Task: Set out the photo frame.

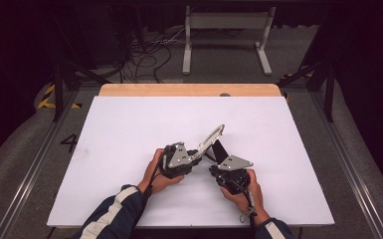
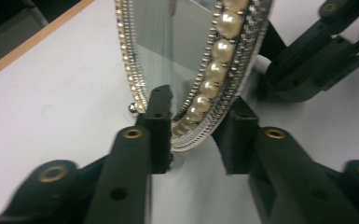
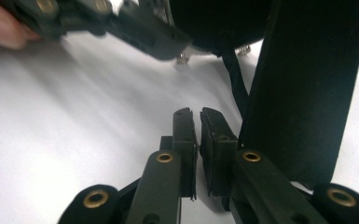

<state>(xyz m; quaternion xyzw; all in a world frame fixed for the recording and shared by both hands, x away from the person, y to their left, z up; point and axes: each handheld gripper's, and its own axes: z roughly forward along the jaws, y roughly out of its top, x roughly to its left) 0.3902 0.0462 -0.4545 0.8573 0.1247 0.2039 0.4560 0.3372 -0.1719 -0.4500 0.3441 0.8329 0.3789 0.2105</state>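
Note:
An oval picture frame (image 1: 212, 139) with a rim of pearls and silver beads (image 2: 214, 70) stands tilted on the white table top, its glass facing left. My left gripper (image 1: 197, 153) (image 2: 198, 135) is shut on the frame's lower rim, one pad on the glass side and one behind the pearls. The frame's black back stand (image 1: 221, 149) (image 3: 303, 93) slopes down to the table. Just left of that stand, my right gripper (image 1: 214, 168) (image 3: 198, 126) rests low over the table, its jaws nearly together with nothing between them. The left gripper's arm (image 3: 140, 28) crosses the top of the right gripper view.
The white table top (image 1: 129, 129) has a wooden strip (image 1: 189, 89) along its far edge. On the floor behind it lie cables (image 1: 149, 55) and stands a grey metal frame (image 1: 226, 35). The person's sleeves (image 1: 114, 214) enter from the bottom.

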